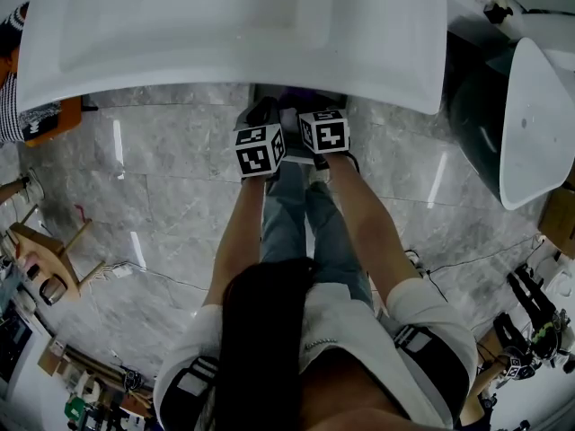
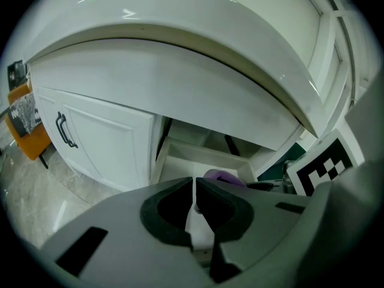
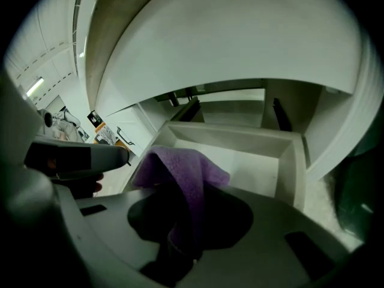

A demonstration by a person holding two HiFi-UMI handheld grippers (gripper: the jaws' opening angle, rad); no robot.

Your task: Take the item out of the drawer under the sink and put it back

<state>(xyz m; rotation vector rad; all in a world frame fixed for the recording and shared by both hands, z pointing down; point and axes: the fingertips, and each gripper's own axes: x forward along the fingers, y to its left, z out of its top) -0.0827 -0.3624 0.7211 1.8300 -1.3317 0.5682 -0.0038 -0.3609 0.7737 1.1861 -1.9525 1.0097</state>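
Observation:
A purple cloth (image 3: 183, 173) hangs from my right gripper (image 3: 183, 221), whose jaws are shut on it above the open white drawer (image 3: 288, 146) under the sink. The left gripper view shows the same cloth (image 2: 225, 177) over the drawer (image 2: 195, 155). My left gripper (image 2: 195, 200) is shut with nothing between its pads and sits just left of the right one. In the head view both grippers, left (image 1: 259, 124) and right (image 1: 319, 117), reach under the sink's front edge, which hides the drawer.
The white sink top (image 1: 225, 34) overhangs the drawer. A cabinet door with a black handle (image 2: 66, 131) is left of the drawer. A white tub (image 1: 535, 124) stands to the right, a wooden stool (image 1: 45, 250) to the left, on a marble floor (image 1: 162, 178).

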